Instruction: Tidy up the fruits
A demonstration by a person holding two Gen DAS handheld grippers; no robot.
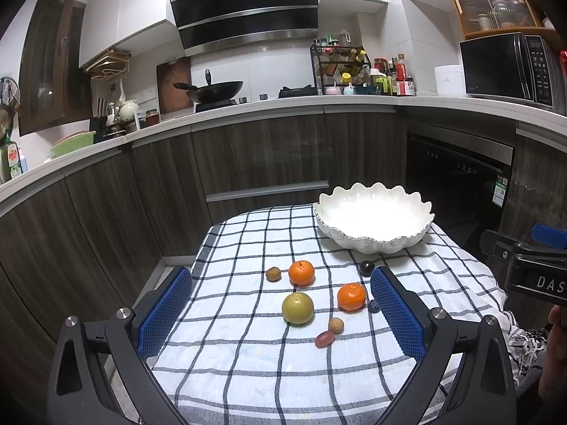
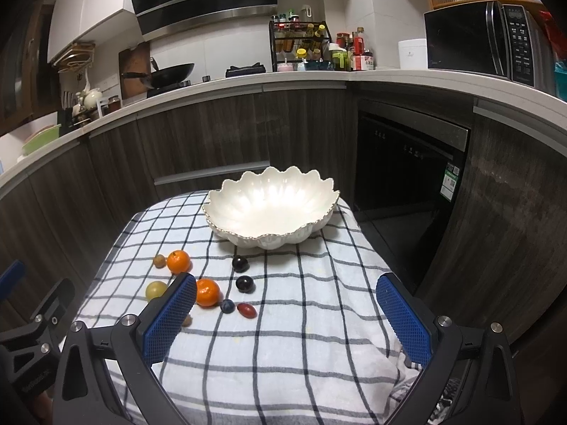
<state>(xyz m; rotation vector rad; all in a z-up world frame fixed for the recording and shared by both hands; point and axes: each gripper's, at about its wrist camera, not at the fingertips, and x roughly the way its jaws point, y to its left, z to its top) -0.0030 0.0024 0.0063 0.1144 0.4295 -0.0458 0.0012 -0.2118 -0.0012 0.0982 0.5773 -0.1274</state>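
Note:
A white scalloped bowl [image 1: 374,217] [image 2: 271,207] stands empty at the far end of the checked cloth [image 1: 248,361] [image 2: 301,336]. Loose fruit lies in front of it: two oranges [image 1: 301,272] [image 1: 351,296] [image 2: 178,261] [image 2: 207,292], a green-yellow apple [image 1: 297,308] [image 2: 156,289], small brown fruits [image 1: 273,273] [image 1: 335,325], a red grape [image 1: 324,338] [image 2: 246,310] and dark plums [image 2: 240,262] [image 2: 245,283]. My left gripper [image 1: 281,315] is open, hovering near the apple. My right gripper [image 2: 287,311] is open over bare cloth right of the fruit.
The small table stands in a kitchen, with dark wood cabinets [image 2: 212,134] and a built-in oven [image 2: 407,163] behind it. A wok [image 1: 216,92], spice rack [image 1: 340,67] and microwave [image 2: 478,39] sit on the counter. The cloth drops off at the left and right edges.

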